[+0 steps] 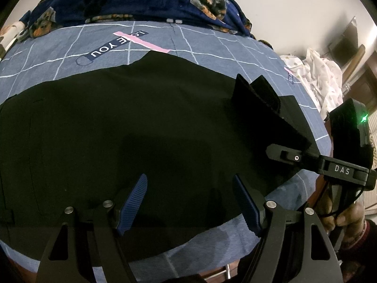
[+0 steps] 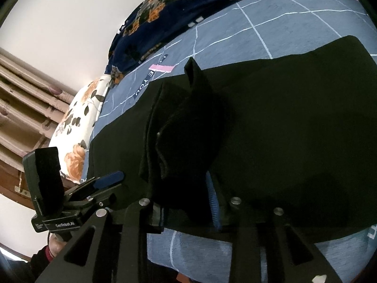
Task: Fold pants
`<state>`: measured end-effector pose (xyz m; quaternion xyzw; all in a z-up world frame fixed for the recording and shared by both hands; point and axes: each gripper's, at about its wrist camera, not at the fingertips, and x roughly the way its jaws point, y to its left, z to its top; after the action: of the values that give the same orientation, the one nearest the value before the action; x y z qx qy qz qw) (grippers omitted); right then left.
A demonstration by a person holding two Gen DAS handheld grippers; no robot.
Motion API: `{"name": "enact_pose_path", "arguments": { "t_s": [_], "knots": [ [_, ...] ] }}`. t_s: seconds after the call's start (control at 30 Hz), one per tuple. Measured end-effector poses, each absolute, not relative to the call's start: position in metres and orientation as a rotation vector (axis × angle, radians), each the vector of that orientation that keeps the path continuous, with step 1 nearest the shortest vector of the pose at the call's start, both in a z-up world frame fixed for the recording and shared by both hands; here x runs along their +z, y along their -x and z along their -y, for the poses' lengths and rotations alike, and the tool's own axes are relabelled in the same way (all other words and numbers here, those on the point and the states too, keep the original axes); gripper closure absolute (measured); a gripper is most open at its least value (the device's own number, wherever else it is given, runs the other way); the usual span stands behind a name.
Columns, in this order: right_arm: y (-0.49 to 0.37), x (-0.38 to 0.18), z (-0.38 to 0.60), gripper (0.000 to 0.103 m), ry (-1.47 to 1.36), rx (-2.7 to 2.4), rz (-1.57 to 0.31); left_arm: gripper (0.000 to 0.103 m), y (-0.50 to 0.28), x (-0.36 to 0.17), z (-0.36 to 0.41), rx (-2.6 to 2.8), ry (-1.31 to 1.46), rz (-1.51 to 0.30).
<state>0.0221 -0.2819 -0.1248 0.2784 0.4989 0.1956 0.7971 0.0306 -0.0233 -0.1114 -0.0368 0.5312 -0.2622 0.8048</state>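
Here, the black fabric pants (image 1: 141,122) lie flat on the blue grid-patterned bedsheet (image 1: 212,47), bare sheet beyond their far edge. Above them, the left gripper (image 1: 190,202) hangs apart, empty. At their near edge, the right gripper (image 2: 186,202) has bunched cloth between its jaws; whether clamped cannot be told.

Dim indoor light swallows detail in the black pants (image 1: 141,122), soft shadows beneath, fisheye edges curved and dark.
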Motion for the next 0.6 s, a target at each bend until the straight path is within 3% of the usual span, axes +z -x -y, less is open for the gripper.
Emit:
{"name": "enact_pose_path", "arguments": {
  "t_s": [0.33, 0.6],
  "knots": [
    [-0.02, -0.126, 0.271, 0.041, -0.627, 0.501, -1.092, 0.028, -0.032, -0.111, 0.02, -0.545, 0.092, -1.138],
    [-0.02, -0.137, 0.284, 0.038, -0.803, 0.554, -1.097, 0.028, -0.032, -0.11, 0.018, -0.54, 0.101, -1.142]
  ]
}}
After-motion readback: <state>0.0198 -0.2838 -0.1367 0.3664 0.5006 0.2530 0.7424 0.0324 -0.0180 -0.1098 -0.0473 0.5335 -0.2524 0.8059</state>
